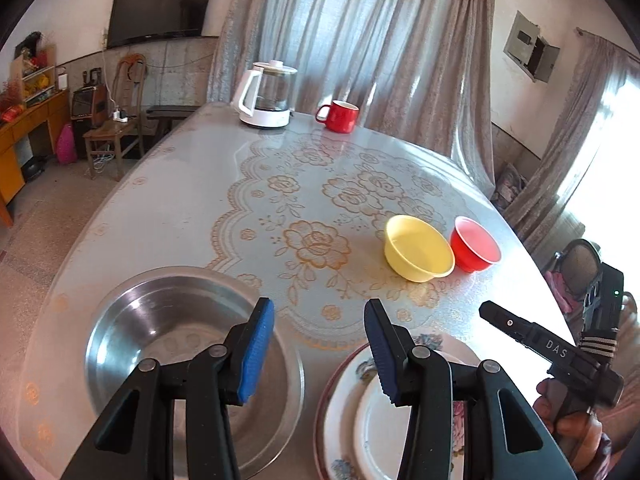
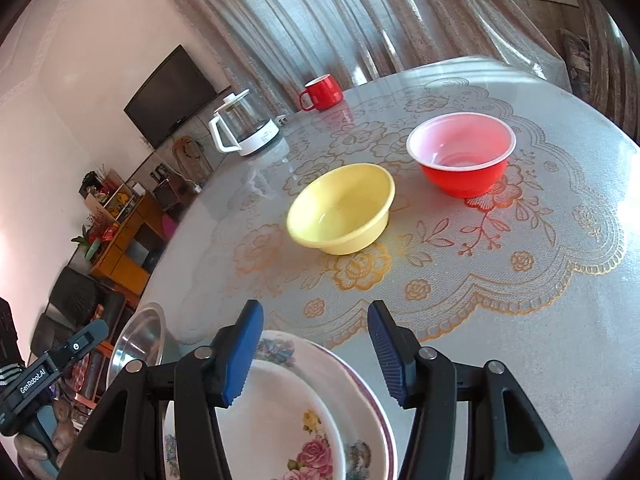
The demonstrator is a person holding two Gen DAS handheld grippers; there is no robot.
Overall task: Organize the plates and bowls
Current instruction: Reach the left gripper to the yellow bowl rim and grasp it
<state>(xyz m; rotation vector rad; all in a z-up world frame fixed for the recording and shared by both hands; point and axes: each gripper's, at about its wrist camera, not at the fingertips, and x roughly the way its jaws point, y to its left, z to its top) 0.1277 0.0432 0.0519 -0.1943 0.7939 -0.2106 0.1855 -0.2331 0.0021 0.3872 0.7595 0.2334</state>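
In the left wrist view my left gripper (image 1: 319, 320) hovers open over the near table edge, with nothing between its blue pads. A steel bowl (image 1: 160, 344) lies below its left finger and stacked floral plates (image 1: 352, 420) below its right finger. A yellow bowl (image 1: 418, 248) and a red bowl (image 1: 476, 244) stand side by side farther right. In the right wrist view my right gripper (image 2: 315, 320) is open and empty above a small floral plate (image 2: 280, 420), which rests on a larger plate (image 2: 360, 380). The yellow bowl (image 2: 340, 208) and the red bowl (image 2: 460, 156) stand ahead, and the steel bowl (image 2: 140, 340) is at the left.
The round table (image 1: 180, 208) has a glass top over a lace cloth. A white kettle (image 1: 268, 96) and a red mug (image 1: 338, 116) stand at its far edge before the curtains. A hand (image 1: 576, 432) holds the other gripper's handle at the right. Chairs and a wooden cabinet stand left.
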